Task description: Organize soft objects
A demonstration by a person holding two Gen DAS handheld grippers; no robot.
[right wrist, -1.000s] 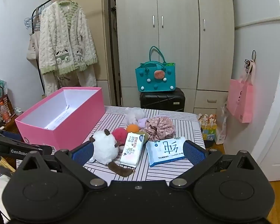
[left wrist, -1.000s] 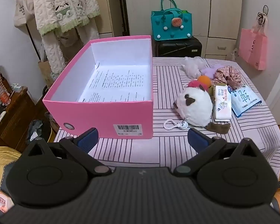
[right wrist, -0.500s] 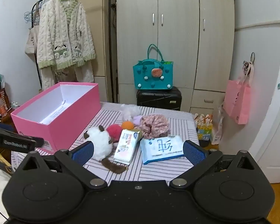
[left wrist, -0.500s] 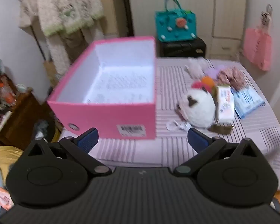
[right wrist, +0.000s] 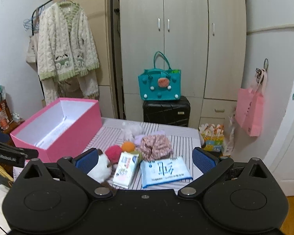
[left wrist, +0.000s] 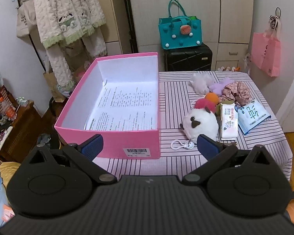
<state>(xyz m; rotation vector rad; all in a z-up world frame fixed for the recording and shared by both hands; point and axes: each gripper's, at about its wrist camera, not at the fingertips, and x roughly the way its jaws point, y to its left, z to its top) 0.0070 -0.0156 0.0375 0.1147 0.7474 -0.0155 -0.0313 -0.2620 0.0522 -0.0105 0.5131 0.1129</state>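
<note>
An open pink box [left wrist: 115, 143] [right wrist: 68, 143] with a printed sheet inside stands on the left of the striped table [left wrist: 174, 90]. To its right lie a white plush toy [left wrist: 200, 121] [right wrist: 101, 168], a pink pompom [left wrist: 202, 103], an orange ball [left wrist: 211, 97], a floral scrunchie [left wrist: 237, 92] [right wrist: 155, 145], a white wipes pack [left wrist: 228, 120] [right wrist: 125, 166] and a blue tissue pack [left wrist: 251, 116] [right wrist: 164, 170]. My left gripper [left wrist: 149, 146] is open in front of the box. My right gripper [right wrist: 145, 160] is open, above the tissue packs.
A teal bag [left wrist: 179, 32] sits on a black suitcase [left wrist: 188, 58] behind the table. A pink bag [left wrist: 266, 55] hangs at the right, a cream cardigan [left wrist: 68, 13] on a rack at the left. A cluttered wooden cabinet [left wrist: 13, 129] stands left of the table.
The left gripper has risen slightly and steadied over the near table edge. The right gripper has moved forward and down toward the tissue packs. Both stay open.
</note>
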